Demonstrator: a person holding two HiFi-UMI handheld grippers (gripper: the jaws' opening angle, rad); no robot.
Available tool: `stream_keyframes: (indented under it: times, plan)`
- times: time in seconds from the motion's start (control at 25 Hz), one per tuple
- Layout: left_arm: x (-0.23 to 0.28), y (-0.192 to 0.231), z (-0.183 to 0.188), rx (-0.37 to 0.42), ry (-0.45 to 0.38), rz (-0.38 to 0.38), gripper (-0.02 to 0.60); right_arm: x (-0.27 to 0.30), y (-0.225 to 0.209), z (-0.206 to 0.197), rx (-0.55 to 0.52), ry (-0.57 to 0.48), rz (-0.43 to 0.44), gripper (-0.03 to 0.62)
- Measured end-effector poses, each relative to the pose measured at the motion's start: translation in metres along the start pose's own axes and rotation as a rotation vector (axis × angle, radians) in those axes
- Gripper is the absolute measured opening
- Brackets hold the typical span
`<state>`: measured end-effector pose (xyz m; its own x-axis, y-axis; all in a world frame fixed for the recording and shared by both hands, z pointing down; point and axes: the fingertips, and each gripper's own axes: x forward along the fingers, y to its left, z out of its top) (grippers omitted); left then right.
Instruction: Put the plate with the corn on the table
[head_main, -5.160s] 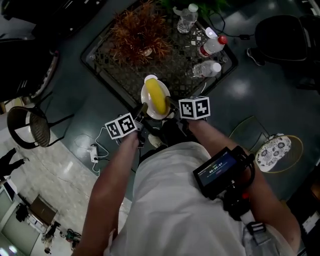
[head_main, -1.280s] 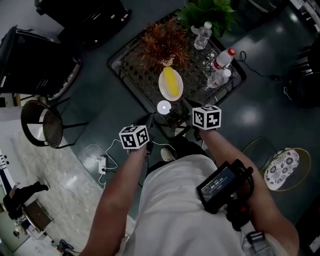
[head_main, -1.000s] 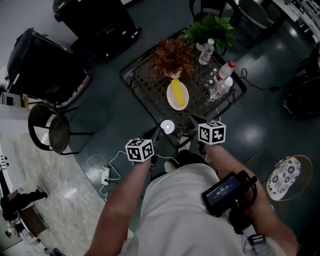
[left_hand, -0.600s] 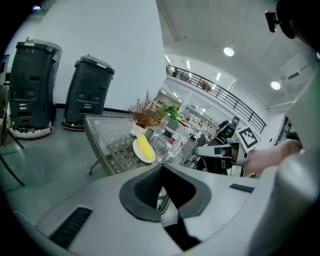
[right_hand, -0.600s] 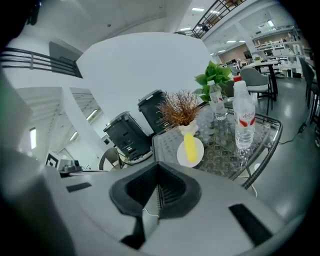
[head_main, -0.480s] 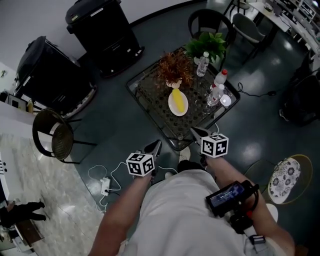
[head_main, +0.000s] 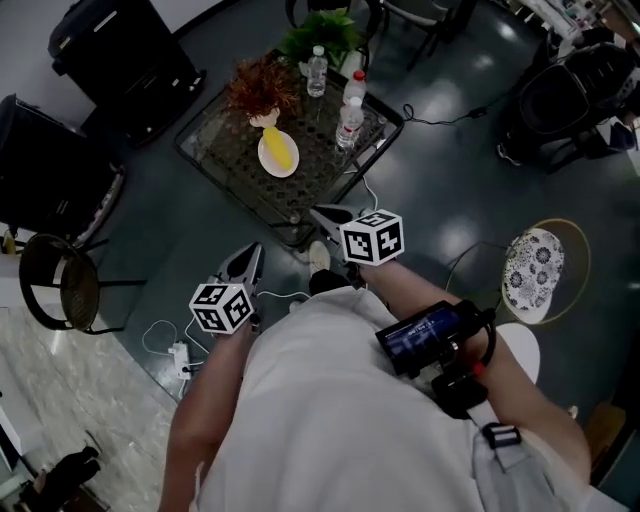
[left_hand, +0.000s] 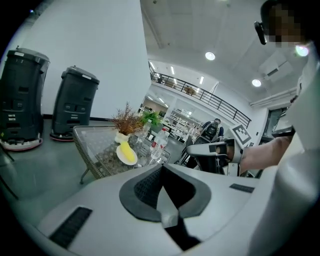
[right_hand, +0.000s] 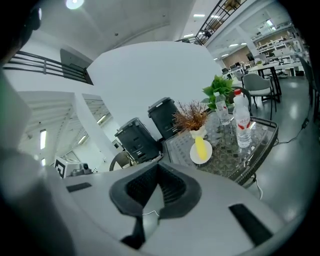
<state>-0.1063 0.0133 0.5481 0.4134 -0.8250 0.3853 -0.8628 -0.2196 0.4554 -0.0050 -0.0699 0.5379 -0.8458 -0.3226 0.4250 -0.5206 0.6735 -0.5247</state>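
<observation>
A white plate with a yellow corn cob (head_main: 278, 152) lies on the glass-topped wire table (head_main: 213, 163), beside a dried plant in a pale vase (head_main: 262, 85). Both grippers are off the table, over the floor in front of the person's body. The left gripper (head_main: 252, 251) is shut and holds nothing. The right gripper (head_main: 322, 212) is shut with nothing in it, its tip near the table's near corner. The plate (left_hand: 126, 152) shows far ahead of the left gripper (left_hand: 162, 168) in the left gripper view. It also shows as the plate (right_hand: 201, 150) beyond the right gripper (right_hand: 159, 168).
Three water bottles (head_main: 350, 105) and a green plant (head_main: 325, 30) stand at the table's far side. Two black bins (head_main: 110, 50) stand at the left, with a round black chair (head_main: 62, 282) below them. A patterned stool (head_main: 535, 262) is at the right, and a power strip with cable (head_main: 180, 352) lies on the floor.
Five seconds ago both grippers held the plate at the table's edge. The plate now rests on the table, and the grippers and the person have backed away from it.
</observation>
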Motion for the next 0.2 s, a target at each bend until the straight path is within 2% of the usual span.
stream_keyframes:
  times: [0.2]
  plan:
    - [-0.008, 0.000, 0.007, 0.016, -0.012, 0.001, 0.006, -0.006, 0.015, 0.015, -0.012, -0.034, 0.016, 0.008]
